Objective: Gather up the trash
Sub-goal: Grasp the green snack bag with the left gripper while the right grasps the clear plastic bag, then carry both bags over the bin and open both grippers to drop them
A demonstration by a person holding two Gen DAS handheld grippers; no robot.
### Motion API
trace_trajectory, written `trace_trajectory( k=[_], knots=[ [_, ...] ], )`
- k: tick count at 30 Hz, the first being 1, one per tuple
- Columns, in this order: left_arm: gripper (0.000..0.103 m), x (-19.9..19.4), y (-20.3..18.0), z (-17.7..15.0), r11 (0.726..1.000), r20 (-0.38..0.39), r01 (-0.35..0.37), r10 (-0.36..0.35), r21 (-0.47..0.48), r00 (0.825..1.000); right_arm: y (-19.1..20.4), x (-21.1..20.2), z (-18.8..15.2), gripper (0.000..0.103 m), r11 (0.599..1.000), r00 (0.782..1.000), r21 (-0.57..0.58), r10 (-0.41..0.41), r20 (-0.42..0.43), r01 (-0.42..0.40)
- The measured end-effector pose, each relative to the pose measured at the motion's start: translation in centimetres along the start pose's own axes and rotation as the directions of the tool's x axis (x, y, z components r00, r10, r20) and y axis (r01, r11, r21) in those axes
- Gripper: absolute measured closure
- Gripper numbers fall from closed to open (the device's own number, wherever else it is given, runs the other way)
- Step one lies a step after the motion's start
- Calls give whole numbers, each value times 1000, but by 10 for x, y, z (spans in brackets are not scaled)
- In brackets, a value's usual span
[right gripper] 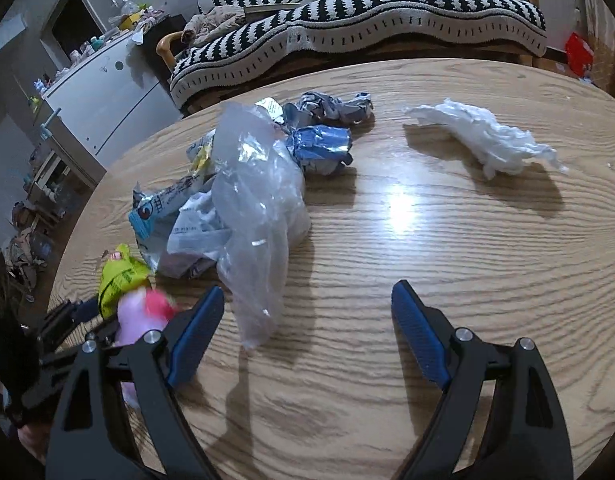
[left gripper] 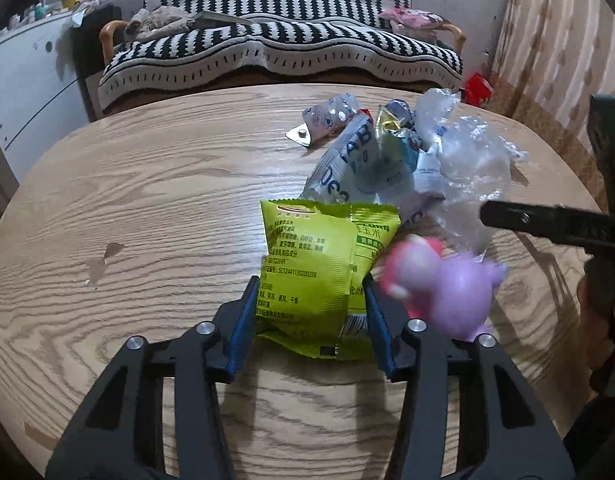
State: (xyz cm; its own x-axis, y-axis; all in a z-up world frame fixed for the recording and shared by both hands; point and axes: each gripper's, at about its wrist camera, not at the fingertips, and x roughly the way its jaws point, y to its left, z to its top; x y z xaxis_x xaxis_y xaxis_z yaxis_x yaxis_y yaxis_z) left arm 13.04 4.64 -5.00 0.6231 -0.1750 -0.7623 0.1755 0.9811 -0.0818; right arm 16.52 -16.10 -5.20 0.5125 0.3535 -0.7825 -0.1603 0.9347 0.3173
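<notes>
While the left gripper (left gripper: pixel 310 304) has its two blue-padded fingers closed in against the sides of a green snack packet (left gripper: pixel 319 268), the packet bulges up between them and its far end rests on the wooden table (left gripper: pixel 147 200). Just right of it sits a blurred pink-and-purple toy (left gripper: pixel 447 284), touching the packet's edge. Beyond the packet lies a heap of rubbish — a white and blue wrapper (left gripper: pixel 347 168), a crumpled clear plastic bag (left gripper: pixel 467 148) and a small foil pill strip (left gripper: pixel 301 135) a little apart at the back.

From the right wrist view, the right gripper (right gripper: pixel 307 320) stands wide open and holds nothing, hovering over bare wood just beside the tail of the clear plastic bag. A crumpled white tissue (right gripper: pixel 487 140) lies well apart to the right — and a blue foil wrapper (right gripper: pixel 323 148) touches the heap's far side. A striped sofa (left gripper: pixel 283 40) stands behind the table.
</notes>
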Motion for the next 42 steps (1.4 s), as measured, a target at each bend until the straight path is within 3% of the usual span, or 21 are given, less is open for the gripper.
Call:
trace_trajectory(
  k=[4, 8, 10, 12, 15, 24, 31, 37, 42],
  knots=[
    [57, -6, -2, -1, 1000, -1, -15, 15, 8, 1000, 4, 4, 4, 23, 1000, 1000, 10, 24, 18, -24],
    [57, -13, -2, 1, 1000, 14, -25, 25, -9, 1000, 7, 11, 8, 36, 999, 999, 16, 37, 16, -37],
    [57, -15, -1, 3, 999, 17, -27, 27, -21, 999, 9, 12, 9, 54, 999, 999, 11, 42, 16, -42],
    [57, -17, -1, 6, 999, 22, -27, 28, -33, 999, 9, 12, 8, 82, 998, 998, 12, 64, -1, -64],
    [57, -22, -6, 12, 999, 43, -22, 23, -42, 999, 9, 0, 5, 93, 999, 999, -9, 43, 22, -43],
    [57, -35, -69, 31, 998, 95, 70, -69, -3, 993, -26, -87, -10, 96, 998, 991, -32, -48, 128, 53],
    [57, -35, -164, 34, 976, 97, 186, -197, 109, 976, -103, -172, -47, 96, 973, 959, 38, -230, 163, 227],
    [57, -33, -266, 22, 928, 55, 295, -315, 229, 947, -185, -238, -95, 96, 922, 914, 159, -375, 153, 352],
    [57, -33, -343, 1, 866, 4, 380, -404, 325, 915, -243, -288, -138, 96, 871, 877, 265, -459, 141, 414]
  ],
)
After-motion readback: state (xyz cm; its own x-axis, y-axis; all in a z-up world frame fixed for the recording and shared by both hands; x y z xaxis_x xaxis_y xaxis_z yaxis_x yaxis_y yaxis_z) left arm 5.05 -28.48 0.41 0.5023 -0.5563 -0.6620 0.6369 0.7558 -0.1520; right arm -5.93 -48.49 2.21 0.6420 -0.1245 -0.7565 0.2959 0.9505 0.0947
